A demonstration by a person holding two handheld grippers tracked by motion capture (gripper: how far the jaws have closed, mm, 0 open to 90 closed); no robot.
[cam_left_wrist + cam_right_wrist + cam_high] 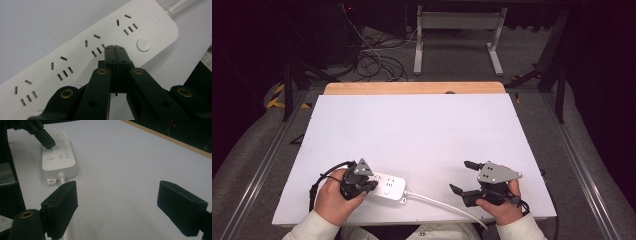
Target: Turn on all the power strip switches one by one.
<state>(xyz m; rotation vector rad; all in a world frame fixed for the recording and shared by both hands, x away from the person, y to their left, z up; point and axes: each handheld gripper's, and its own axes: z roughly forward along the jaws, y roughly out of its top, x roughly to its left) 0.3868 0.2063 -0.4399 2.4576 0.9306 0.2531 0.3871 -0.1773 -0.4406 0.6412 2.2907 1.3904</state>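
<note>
A white power strip [387,187] lies flat near the table's front left edge, its white cord [447,206] running right and off the front edge. My left gripper [371,186] is shut, its closed tips resting on the strip's top. In the left gripper view the closed gripper [115,48] touches the strip [75,50] between two socket groups, near the round button [143,44]. My right gripper [463,176] hovers open at the front right, nothing between its jaws. In the right gripper view the open gripper [117,206] faces the strip [58,157] with the left gripper [48,143] on it.
The white board [422,130] covers a wooden table [412,88] whose far edge shows. Beyond it stand a white desk frame [457,35] and tangled cables [377,60] on the floor. Metal rails run along both sides.
</note>
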